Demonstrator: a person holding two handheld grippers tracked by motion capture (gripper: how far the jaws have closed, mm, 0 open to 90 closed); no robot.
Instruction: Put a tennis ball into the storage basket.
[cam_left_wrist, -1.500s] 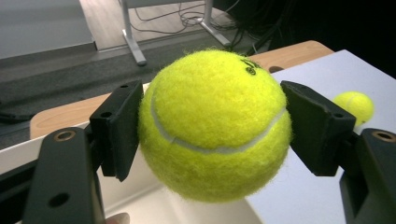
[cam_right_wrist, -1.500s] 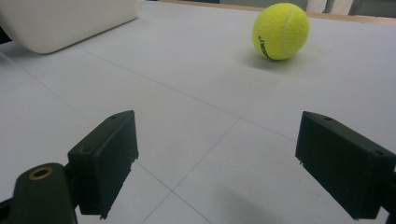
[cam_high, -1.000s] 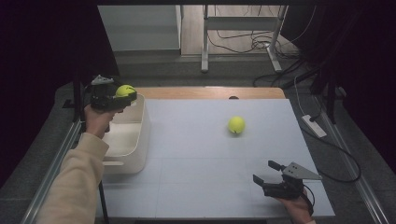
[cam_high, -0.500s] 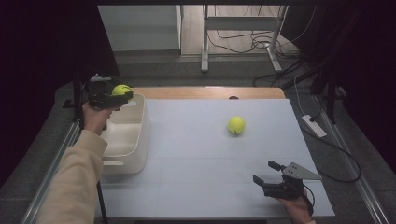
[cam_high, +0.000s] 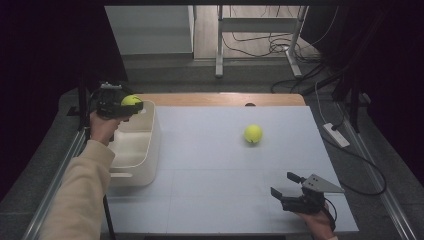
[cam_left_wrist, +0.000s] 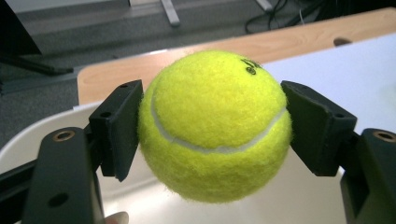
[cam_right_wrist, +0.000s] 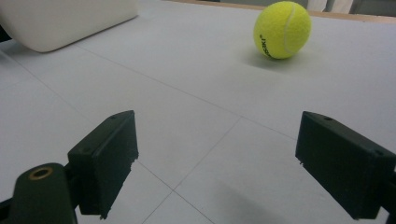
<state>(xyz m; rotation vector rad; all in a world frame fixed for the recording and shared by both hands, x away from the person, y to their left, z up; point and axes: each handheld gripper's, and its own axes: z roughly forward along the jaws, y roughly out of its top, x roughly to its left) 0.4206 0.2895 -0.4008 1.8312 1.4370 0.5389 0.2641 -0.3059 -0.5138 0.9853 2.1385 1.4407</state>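
The left gripper (cam_high: 131, 106), fingers clamped on a tennis ball (cam_left_wrist: 215, 126), has drifted slightly left above the white bin (cam_high: 150, 150), poised for release; the right gripper (cam_high: 289, 186) fingers stand apart.

The tennis ball (cam_left_wrist: 215, 126) pinched in the left gripper (cam_high: 131, 106) is fuzzy yellow felt with a smooth pale seam, against matt black plastic pads (cam_left_wrist: 119, 128). Under it, the white bin (cam_high: 131, 150) looks like smooth, faintly glossy plastic. The table (cam_high: 210, 165) is matt white sheet, with bare wood grain along its 12 o'clock edge.
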